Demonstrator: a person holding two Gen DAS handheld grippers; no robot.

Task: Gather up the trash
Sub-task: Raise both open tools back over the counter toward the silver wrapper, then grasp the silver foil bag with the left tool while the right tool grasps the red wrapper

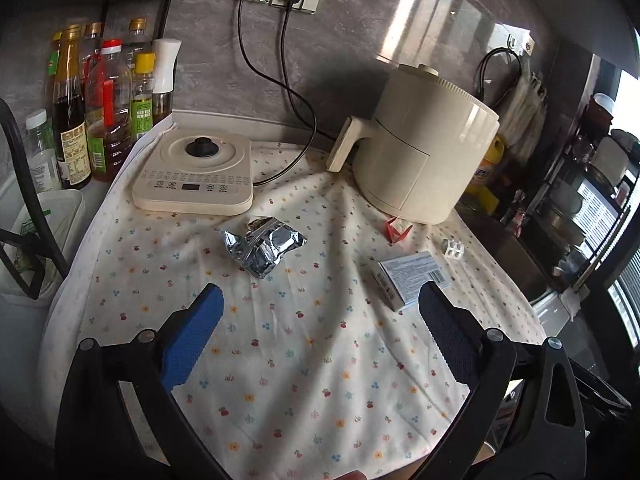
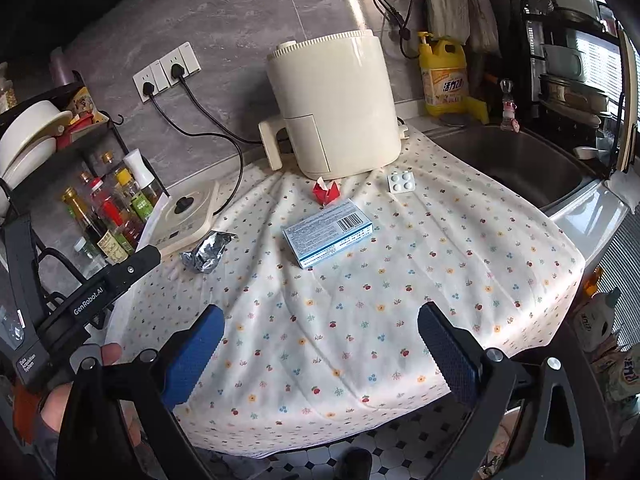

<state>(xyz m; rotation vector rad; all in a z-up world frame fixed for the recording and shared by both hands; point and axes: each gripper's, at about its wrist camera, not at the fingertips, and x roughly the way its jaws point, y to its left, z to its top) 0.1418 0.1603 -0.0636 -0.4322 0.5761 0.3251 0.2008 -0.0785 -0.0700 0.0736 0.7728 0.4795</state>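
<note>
Four pieces of trash lie on the flowered cloth (image 1: 304,360). A crumpled silver foil wrapper (image 1: 262,248) (image 2: 206,254) lies in the middle. A light blue medicine box (image 1: 412,278) (image 2: 328,232) lies to its right. A small red paper scrap (image 1: 396,228) (image 2: 325,193) and a white pill blister (image 1: 453,249) (image 2: 401,182) lie near the air fryer. My left gripper (image 1: 320,308) is open and empty, above the cloth just in front of the wrapper and box. My right gripper (image 2: 320,328) is open and empty, further back near the cloth's front edge.
A cream air fryer (image 1: 424,144) (image 2: 336,108) stands at the back. A kettle base (image 1: 196,172) sits at back left, with several bottles (image 1: 104,108) beside it and a white bin (image 1: 36,240) at far left. A sink (image 2: 516,164) lies to the right.
</note>
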